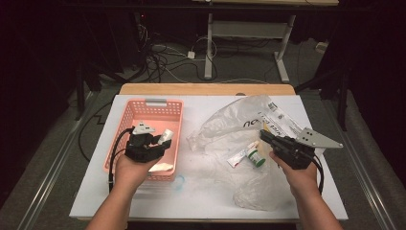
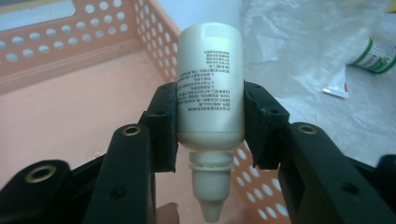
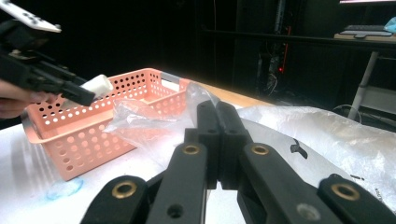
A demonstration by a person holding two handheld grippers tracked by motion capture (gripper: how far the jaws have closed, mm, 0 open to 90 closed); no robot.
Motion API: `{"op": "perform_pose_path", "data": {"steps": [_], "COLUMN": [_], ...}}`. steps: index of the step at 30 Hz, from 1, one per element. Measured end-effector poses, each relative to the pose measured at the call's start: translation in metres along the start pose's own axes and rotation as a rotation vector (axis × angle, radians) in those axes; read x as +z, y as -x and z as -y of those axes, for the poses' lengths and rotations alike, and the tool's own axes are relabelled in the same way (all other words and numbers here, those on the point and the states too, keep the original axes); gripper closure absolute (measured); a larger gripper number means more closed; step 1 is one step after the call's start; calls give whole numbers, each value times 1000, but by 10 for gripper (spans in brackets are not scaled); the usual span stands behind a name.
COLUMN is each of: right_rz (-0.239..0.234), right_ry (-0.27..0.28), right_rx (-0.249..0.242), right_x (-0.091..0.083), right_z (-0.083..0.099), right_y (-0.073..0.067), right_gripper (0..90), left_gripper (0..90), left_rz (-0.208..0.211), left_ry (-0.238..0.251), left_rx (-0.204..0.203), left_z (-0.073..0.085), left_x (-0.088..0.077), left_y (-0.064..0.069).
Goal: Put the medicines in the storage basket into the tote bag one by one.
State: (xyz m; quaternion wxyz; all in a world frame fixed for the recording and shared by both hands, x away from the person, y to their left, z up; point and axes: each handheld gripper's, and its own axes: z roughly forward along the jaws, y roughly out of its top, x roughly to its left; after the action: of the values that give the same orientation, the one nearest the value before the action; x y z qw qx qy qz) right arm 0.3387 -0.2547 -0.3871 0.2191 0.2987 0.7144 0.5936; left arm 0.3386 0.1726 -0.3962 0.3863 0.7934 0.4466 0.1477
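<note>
High view: the left gripper (image 1: 160,140) sits over the pink basket (image 1: 131,111) at the table's left, its jaws clamped on a small white bottle (image 1: 166,136) held above the basket's right half. A pale item (image 1: 162,167) lies at the basket's near right corner. The right gripper (image 1: 266,136) rests over a crumpled clear bag (image 1: 239,117) spread across the right half of the white table (image 1: 201,201). Its jaws are pressed together with nothing between them. Just left of that gripper, on the plastic, lie a green-capped bottle (image 1: 256,157) and a small tube (image 1: 237,157), side by side and near each other.

Left gripper view: both pads grip the bottle (image 2: 211,88) by its sides, cap end toward the camera, printed label facing up. The basket (image 2: 70,107) floor lies below and left of it; the perforated right wall runs directly under the bottle. Beyond the wall, on the bag (image 2: 299,46), the green-capped bottle (image 2: 376,57) and the tube (image 2: 336,87) lie at upper right.

Right gripper view: the jaws are fully together, empty, with the tips level over the bag (image 3: 327,135). Ahead and left stands the basket (image 3: 93,126), a fold of plastic leaning against its near side. The left gripper (image 3: 77,93) enters from upper left, holding the bottle (image 3: 97,86) above the basket rim.
</note>
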Motion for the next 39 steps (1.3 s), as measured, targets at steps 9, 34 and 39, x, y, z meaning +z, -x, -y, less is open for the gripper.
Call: {"op": "perform_pose_path", "data": {"steps": [9, 34, 39], "right_rz": [-2, -9, -9], "right_ry": [1, 0, -1], "right_rx": [-1, -4, -8], "right_x": [0, 1, 1], "right_z": [0, 0, 0], "right_y": [-1, -2, -2], "right_gripper": [900, 900, 900], "left_gripper": [581, 580, 581], "left_rz": [84, 210, 224], "left_ry": [28, -16, -19], "left_rx": [45, 138, 134], "left_z": [7, -7, -16], "left_x": [0, 74, 97], "left_y": [34, 103, 110]}}
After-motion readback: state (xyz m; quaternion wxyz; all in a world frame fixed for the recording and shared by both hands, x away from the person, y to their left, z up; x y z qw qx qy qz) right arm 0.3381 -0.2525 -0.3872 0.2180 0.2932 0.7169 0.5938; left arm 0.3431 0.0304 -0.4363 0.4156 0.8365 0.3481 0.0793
